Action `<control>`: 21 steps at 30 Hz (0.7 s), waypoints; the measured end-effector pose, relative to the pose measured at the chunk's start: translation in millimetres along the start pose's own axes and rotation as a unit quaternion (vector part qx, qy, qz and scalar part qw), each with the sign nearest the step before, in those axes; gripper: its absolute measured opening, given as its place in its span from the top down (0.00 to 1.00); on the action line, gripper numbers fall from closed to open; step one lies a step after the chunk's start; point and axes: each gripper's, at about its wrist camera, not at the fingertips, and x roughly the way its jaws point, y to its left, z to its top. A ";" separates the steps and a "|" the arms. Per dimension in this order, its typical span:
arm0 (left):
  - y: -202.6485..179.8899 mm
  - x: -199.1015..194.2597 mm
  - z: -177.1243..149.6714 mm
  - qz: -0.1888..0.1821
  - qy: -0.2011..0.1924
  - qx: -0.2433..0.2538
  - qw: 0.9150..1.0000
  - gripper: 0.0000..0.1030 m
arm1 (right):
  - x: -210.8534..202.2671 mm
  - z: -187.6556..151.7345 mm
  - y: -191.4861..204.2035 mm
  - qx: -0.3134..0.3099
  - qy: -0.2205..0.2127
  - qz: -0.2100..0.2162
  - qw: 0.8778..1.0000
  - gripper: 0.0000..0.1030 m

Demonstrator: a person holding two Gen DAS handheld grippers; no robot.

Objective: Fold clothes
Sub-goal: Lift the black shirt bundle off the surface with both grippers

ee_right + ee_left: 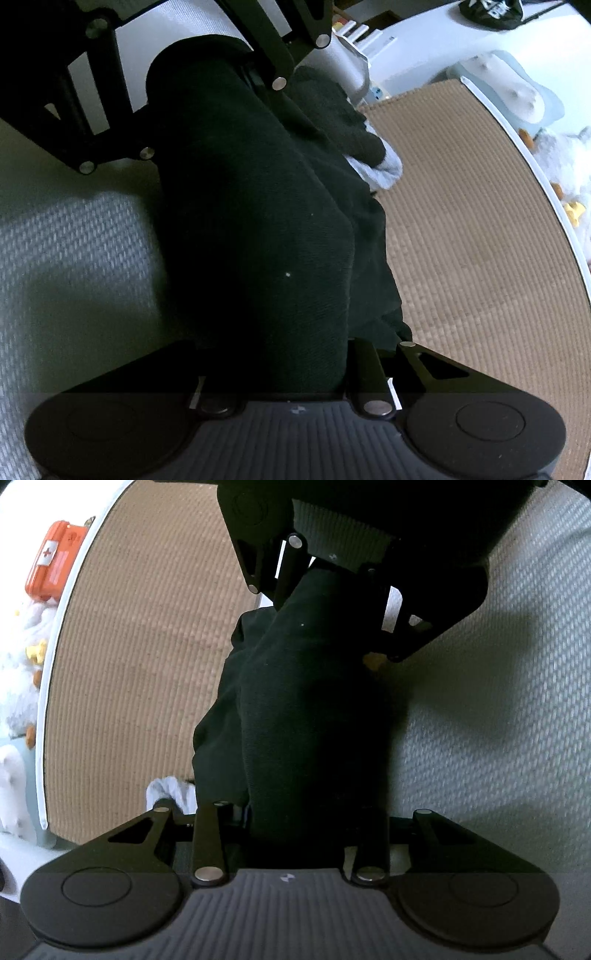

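Left gripper (295, 827) and right gripper (273, 369) each pinch the dark garment (295, 709), stretched between the 2 above the woven mat (140, 664).

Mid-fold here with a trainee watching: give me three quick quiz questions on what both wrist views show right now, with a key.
1. True or false: the black garment is stretched between the left gripper and the right gripper.
2. What colour is the case at the far left edge of the left wrist view?
3. The garment hangs over where two surfaces meet: A) tan mat and pale woven cover, B) wood floor and carpet.

Key: 1 true; 2 orange; 3 A.
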 end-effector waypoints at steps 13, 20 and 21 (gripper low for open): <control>20.3 2.4 -59.4 0.000 0.043 -0.003 0.999 0.58 | 13.4 73.7 18.8 -0.025 -0.036 0.017 0.999 0.78; 27.4 3.9 -96.9 0.005 0.066 -0.012 0.998 0.58 | 25.6 113.6 29.8 -0.038 -0.057 0.025 0.997 0.78; 27.7 3.6 -101.8 0.006 0.068 -0.013 0.998 0.58 | 27.6 119.1 31.2 -0.040 -0.060 0.026 0.997 0.78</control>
